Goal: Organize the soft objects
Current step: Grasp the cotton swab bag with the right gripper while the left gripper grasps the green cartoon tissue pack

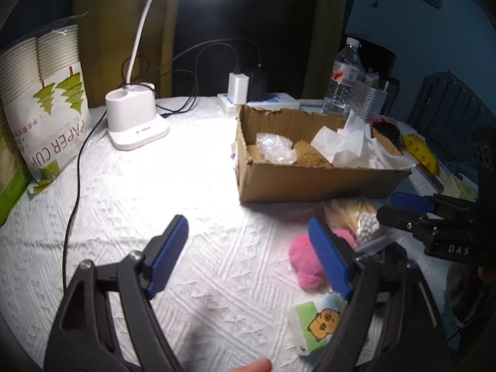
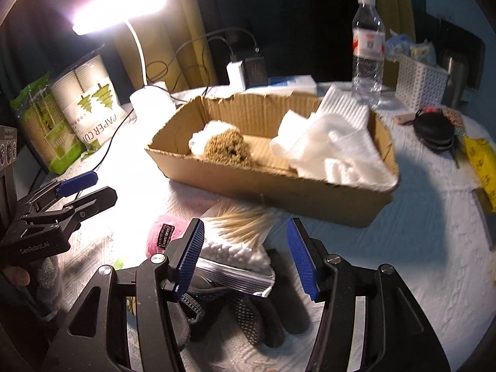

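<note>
The right gripper [image 2: 245,257] hangs with its blue pads apart and empty, above the loose pile at six o'clock of the cardboard box [image 2: 310,198]. The left gripper [image 1: 248,257] is likewise spread wide with nothing between its pads, over bare white tablecloth [image 1: 186,186].

The box, largest of the task's things, sits at twelve o'clock from both grippers and already holds crumpled white tissue [image 2: 334,152] at its three o'clock end and a brown fuzzy wad [image 2: 229,145] toward nine o'clock. It looks light and stiff enough to stay put.

Next in size is a dark knit glove [image 2: 248,319] directly under the right gripper: limp, light and grippy. I judge a pinch on a bunched fold of its palm is best.

The pink fluffy ball [image 1: 305,257] lies at nine o'clock of the glove; it should compress readily, so grip across its middle.

The bag of cotton swabs [image 2: 235,245] rests on the glove. Its plastic looks slippery, so the ribbed seal strip is likely the surest hold.

A small tissue pack [image 1: 313,322] lies nearest the left gripper. It looks soft and light, best taken across its short sides.
</note>
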`<action>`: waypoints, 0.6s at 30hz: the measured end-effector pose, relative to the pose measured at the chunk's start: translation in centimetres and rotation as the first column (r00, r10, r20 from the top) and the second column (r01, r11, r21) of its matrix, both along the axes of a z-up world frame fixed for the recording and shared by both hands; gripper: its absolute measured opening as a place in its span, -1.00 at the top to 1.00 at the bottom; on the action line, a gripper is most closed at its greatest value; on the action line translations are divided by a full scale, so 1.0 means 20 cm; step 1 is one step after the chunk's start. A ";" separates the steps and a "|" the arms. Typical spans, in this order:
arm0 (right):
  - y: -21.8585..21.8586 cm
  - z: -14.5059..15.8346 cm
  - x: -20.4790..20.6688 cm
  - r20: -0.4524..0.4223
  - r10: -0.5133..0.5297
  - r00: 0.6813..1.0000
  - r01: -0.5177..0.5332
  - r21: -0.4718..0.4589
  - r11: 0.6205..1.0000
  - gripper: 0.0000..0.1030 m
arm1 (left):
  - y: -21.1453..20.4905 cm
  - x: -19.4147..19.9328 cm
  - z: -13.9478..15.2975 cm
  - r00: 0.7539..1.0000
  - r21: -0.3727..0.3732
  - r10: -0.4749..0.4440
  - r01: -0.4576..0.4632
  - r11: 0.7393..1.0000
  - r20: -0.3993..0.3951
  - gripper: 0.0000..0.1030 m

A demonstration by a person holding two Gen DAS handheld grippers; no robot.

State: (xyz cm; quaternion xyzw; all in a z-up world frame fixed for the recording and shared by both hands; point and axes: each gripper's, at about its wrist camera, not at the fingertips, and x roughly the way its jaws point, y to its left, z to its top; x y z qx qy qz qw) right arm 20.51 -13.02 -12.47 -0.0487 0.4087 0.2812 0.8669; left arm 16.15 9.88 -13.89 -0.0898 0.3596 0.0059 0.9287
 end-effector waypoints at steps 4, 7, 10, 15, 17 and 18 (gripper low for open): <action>0.04 -0.04 0.03 -0.028 0.006 1.000 -0.006 0.002 1.000 -0.14 | 0.02 0.01 -0.03 1.000 -0.009 0.005 -0.005 1.000 -0.016 -0.58; 0.08 -0.07 0.05 -0.041 0.014 0.999 -0.014 -0.001 1.000 -0.45 | 0.03 0.01 -0.05 1.000 -0.015 0.008 -0.008 1.000 -0.025 -0.58; 0.11 -0.11 0.06 -0.065 0.026 0.998 -0.026 -0.001 1.000 -0.48 | 0.04 0.01 -0.07 0.999 -0.018 0.010 -0.010 1.000 -0.031 -0.58; 0.14 -0.15 0.07 -0.100 0.035 0.994 -0.035 0.010 0.999 -0.48 | 0.04 0.00 -0.08 0.999 -0.012 0.009 -0.010 1.000 -0.037 -0.58; 0.13 -0.16 0.07 -0.110 0.033 0.993 -0.031 0.020 0.999 -0.46 | 0.03 -0.01 -0.08 0.999 -0.009 0.009 -0.009 1.000 -0.038 -0.58; 0.13 -0.16 0.07 -0.109 0.033 0.993 -0.030 0.024 0.999 -0.36 | 0.03 -0.01 -0.08 0.999 -0.008 0.008 -0.009 1.000 -0.038 -0.58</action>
